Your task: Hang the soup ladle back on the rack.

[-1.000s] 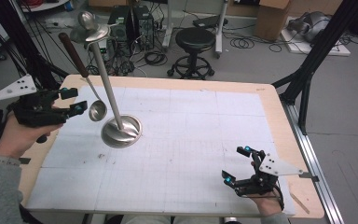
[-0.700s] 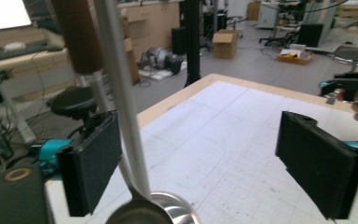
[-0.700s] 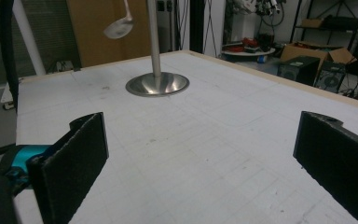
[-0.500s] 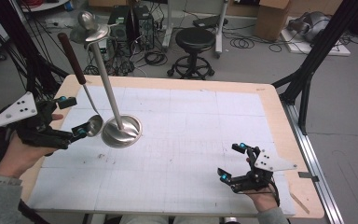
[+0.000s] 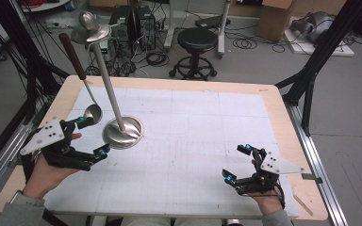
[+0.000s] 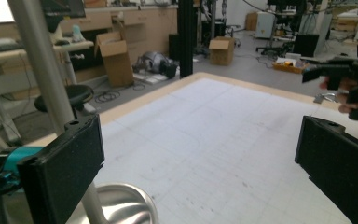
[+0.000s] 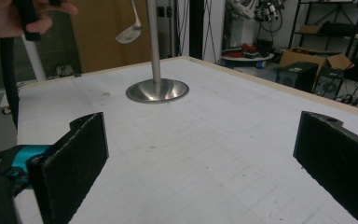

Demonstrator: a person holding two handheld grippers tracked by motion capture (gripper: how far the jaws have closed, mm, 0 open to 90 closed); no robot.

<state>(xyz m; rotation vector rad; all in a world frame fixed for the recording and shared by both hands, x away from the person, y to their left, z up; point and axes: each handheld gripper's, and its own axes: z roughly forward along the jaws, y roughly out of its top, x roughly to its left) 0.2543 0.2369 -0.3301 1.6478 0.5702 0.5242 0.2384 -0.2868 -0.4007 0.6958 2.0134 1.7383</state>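
Left gripper (image 5: 90, 137) sits at the table's (image 5: 273, 101) left edge, jaws spread wide, nothing between them. One jaw tip is just beside the ladle's (image 5: 92, 113) bowl; contact can't be judged from the high view. The other tip is near the rim of the stand's round steel base (image 5: 122, 133).

The ladle hangs from the top of the stand's pole (image 5: 106, 80), dark handle up, bowl down (bowl off the table, left of the base). In the left gripper view the pole (image 6: 42, 70) runs up just behind the left jaw and the base (image 6: 121, 205) shows at the bottom.

Right gripper (image 5: 236, 163) is at the near right of the table, well apart from the stand, jaws also released and empty. The right gripper view has bare white mat (image 7: 214, 140) between the jaws, with the base (image 7: 157, 90) and ladle bowl (image 7: 129, 33) farther off and the person's left hand (image 7: 9, 16) at top left.
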